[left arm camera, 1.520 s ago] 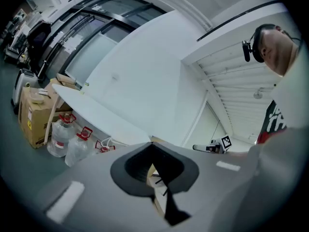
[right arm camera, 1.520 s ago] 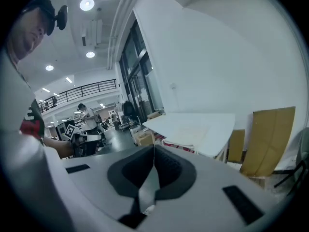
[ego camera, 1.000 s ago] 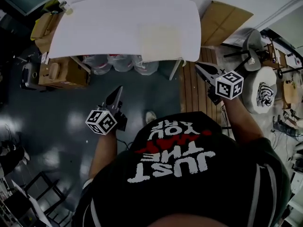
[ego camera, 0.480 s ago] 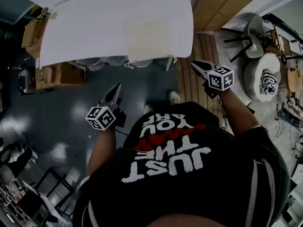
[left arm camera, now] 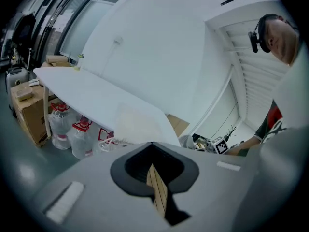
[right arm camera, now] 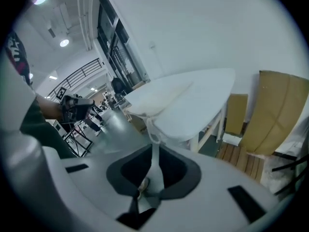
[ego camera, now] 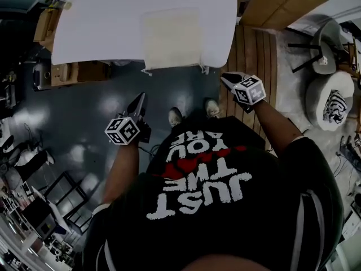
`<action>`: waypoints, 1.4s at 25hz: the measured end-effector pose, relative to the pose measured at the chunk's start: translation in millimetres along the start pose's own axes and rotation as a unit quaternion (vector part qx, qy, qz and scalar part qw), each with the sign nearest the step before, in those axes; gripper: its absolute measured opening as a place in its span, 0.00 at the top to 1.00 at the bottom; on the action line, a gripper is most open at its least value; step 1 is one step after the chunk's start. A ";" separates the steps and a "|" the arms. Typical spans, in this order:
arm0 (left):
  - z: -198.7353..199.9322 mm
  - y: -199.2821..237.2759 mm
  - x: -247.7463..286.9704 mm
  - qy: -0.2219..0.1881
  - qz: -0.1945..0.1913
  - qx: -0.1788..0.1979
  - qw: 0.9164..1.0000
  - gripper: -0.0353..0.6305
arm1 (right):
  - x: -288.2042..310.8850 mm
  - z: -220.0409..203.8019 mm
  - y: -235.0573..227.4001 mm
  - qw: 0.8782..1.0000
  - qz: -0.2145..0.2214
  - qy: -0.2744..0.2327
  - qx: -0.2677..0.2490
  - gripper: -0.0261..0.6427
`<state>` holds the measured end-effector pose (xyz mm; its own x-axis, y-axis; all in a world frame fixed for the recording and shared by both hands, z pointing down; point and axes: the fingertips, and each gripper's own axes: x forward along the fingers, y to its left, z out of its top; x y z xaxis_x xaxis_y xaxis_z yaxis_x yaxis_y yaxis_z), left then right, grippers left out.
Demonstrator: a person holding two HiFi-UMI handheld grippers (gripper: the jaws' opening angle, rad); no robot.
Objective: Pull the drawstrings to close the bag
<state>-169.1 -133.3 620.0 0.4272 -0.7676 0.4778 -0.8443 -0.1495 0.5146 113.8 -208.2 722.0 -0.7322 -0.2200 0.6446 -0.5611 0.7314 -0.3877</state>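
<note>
A flat cream drawstring bag (ego camera: 172, 37) lies on the white table (ego camera: 101, 27) at its near edge. Its white drawstrings (ego camera: 202, 68) hang over that edge at both corners. My left gripper (ego camera: 138, 101) hovers over the grey floor short of the table, shut and holding nothing. My right gripper (ego camera: 227, 79) is off the table's near right corner, also shut and empty. The left gripper view has the bag (left arm camera: 136, 122) ahead of the closed left gripper (left arm camera: 153, 146). In the right gripper view a drawstring (right arm camera: 153, 128) dangles from the bag (right arm camera: 159, 96), beyond the right gripper (right arm camera: 154, 148).
Water bottles (left arm camera: 67, 129) and cardboard boxes (ego camera: 79, 72) stand under the table. A cardboard sheet (ego camera: 282, 4) leans at the right above wooden floor boards (ego camera: 254, 44). A chair (ego camera: 330, 38) and a round cushion (ego camera: 330, 103) sit farther right. The person's shoes (ego camera: 176, 116) are near the table.
The person has stepped toward the table, so it now lies closer. Both grippers have sunk and moved forward, the right one inward toward the table's near right corner. Both stayed shut.
</note>
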 end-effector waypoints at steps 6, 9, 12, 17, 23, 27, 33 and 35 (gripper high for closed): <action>-26.3 29.2 24.9 0.031 -0.019 -0.006 0.999 0.95 | 42.9 -2.0 1.2 0.999 -0.032 -0.008 -0.034 0.94; -45.5 41.6 36.3 0.053 -0.034 -0.013 0.998 0.95 | 56.9 -7.7 -4.0 0.997 -0.069 -0.019 -0.032 0.93; -62.4 47.4 40.0 0.072 -0.048 -0.007 0.996 0.95 | 69.1 -11.9 -5.9 0.995 -0.093 -0.042 -0.015 0.85; -87.8 55.3 31.7 0.093 -0.055 -0.009 0.994 0.95 | 72.1 -5.1 -15.2 0.983 -0.124 -0.117 0.061 0.83; -101.1 65.9 16.7 0.103 -0.050 -0.011 0.993 0.95 | 75.0 7.1 -12.8 0.976 -0.128 -0.156 0.084 0.81; -100.1 70.2 11.6 0.102 -0.048 -0.013 0.994 0.95 | 83.3 12.9 -13.0 0.975 -0.135 -0.154 0.080 0.80; -111.5 72.0 2.6 0.108 -0.040 -0.017 0.993 0.95 | 88.5 13.8 -15.1 0.970 -0.138 -0.173 0.103 0.80; -114.6 73.5 -0.5 0.111 -0.038 -0.019 0.993 0.95 | 83.1 17.6 -14.9 0.962 -0.134 -0.200 0.129 0.80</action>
<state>-194.3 -72.5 739.2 0.5541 -0.5980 0.5791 -0.7955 -0.1755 0.5799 54.6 -248.7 769.7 -0.6083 -0.6475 0.4590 -0.7902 0.4399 -0.4268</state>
